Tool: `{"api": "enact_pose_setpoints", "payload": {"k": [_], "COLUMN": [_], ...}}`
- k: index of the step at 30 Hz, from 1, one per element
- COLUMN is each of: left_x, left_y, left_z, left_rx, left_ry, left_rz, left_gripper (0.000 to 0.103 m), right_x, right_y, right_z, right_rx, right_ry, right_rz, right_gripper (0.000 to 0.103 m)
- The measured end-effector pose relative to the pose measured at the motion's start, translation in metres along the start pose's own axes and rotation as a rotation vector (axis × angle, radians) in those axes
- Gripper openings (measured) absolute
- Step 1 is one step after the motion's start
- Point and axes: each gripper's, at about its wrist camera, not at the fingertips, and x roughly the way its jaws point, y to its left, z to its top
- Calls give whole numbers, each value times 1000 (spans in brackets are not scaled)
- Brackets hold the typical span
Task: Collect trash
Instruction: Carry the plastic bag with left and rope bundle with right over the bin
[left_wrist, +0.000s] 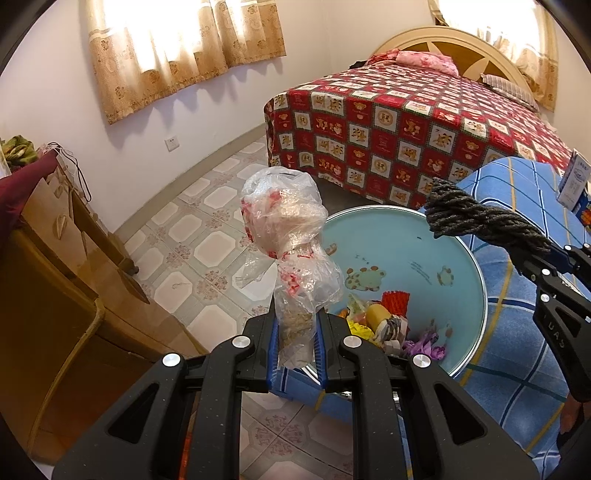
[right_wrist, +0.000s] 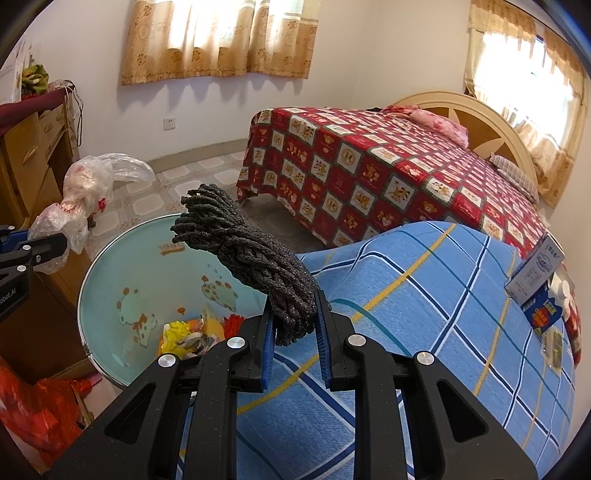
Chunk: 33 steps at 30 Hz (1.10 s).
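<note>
While both claws are loaded and poised near the light blue bin (left_wrist: 424, 254), the drop is where things could slip. The left gripper (left_wrist: 295, 343) is clamped on the lower end of a crumpled clear plastic bag (left_wrist: 286, 225), which stands up tall above the fingers and leans toward the floor side of the bin's rim, not squarely over the opening; if the jaws part here, my guess is the light film could drift or topple outward onto the tiled floor (left_wrist: 207, 251). The right gripper (right_wrist: 294, 332) is closed around a bundle of dark grey yarn (right_wrist: 251, 258), gripped at one end only, with most of its length sticking forward over the near edge of the bin. Seen from the right wrist, the claw itself sits above the blue checked cloth (right_wrist: 424, 302) beside the bin rather than above the opening, so a release now might leave the bundle hanging on the rim or lying on the cloth. Loose strands could also snag on the ribbed blue pads (right_wrist: 323, 343) and cling when the jaws open. Trash already lies at the bottom of the bin, so there is room, but the two claws are close together and could knock one another if both move in at once. A small carton (right_wrist: 535, 273) on the cloth stands well apart from all this.
</note>
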Motion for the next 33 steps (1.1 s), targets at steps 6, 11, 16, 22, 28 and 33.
{"api": "enact_pose_setpoints", "payload": {"k": [6,11,16,22,28,33], "left_x": [1,1,1,0,0,-1], "left_y": [-4,-5,-5,-7,-5,-5], "left_z": [-1,-2,-2,-3,-3,-3], "left_rx": [6,5,7,7,7,9], "left_ry": [-1,2,1,-3,-2,-2], "left_rz": [-9,-14,-16,-20,-24,-28], "left_gripper": [15,15,15,15,15,16], "right_x": [4,6,6,6,5,5], "right_y": [7,9,9,7,8,10], "right_z": [3,3,4,5,7,7], "right_rx": [-9,-13,-16,-20,-26,-30], "right_ry": [2,3,2,-1,-3,-5], "right_rz": [2,2,2,3,5,9], "right_gripper": [21,21,21,21,21,21]}}
